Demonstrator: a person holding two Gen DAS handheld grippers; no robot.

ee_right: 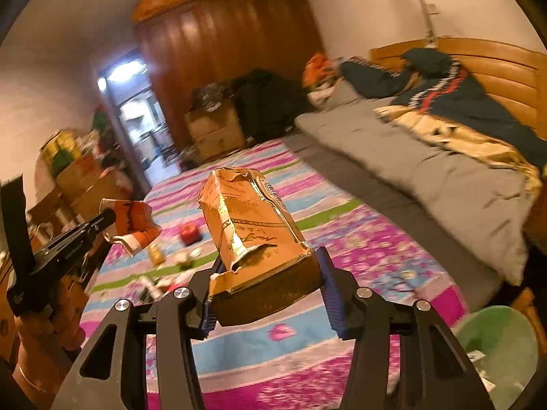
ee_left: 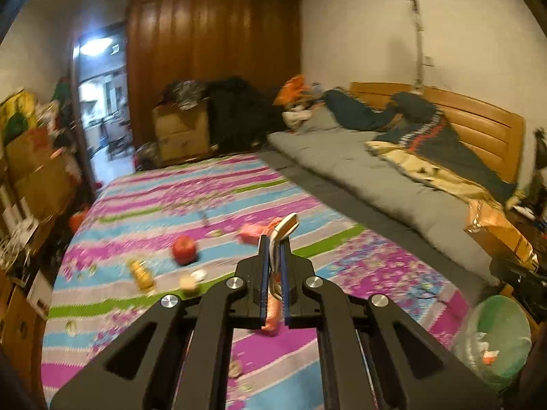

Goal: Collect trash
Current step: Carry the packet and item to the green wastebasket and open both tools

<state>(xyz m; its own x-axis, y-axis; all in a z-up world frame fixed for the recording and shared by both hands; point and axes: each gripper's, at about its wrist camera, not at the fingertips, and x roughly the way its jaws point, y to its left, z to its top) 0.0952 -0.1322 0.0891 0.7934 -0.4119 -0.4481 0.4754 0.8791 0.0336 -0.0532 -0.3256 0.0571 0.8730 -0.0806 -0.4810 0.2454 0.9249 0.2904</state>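
Right wrist view: crumpled gold carton (ee_right: 254,235) wedged between both blue fingers (ee_right: 330,294).

Crumpled orange-and-white wrapper (ee_right: 131,227), lifted at frame left, pinched thin. Torn gold carton (ee_right: 253,235), top ripped open, tilted, held mid-frame. Green bin (ee_right: 499,338) with clear liner at lower right, scraps inside.

- Walls (ee_left: 359,34) pale, plain; cable runs down right wall.
- Dark wood wardrobe (ee_left: 212,61) at far wall.
- Small wooden drawer unit (ee_left: 181,133) in front of it.
- Open doorway (ee_left: 102,102) left, lit beyond.
- Wooden headboard (ee_left: 478,119) right; grey mattress (ee_left: 359,164).
- Cardboard boxes (ee_left: 37,171) stacked left.
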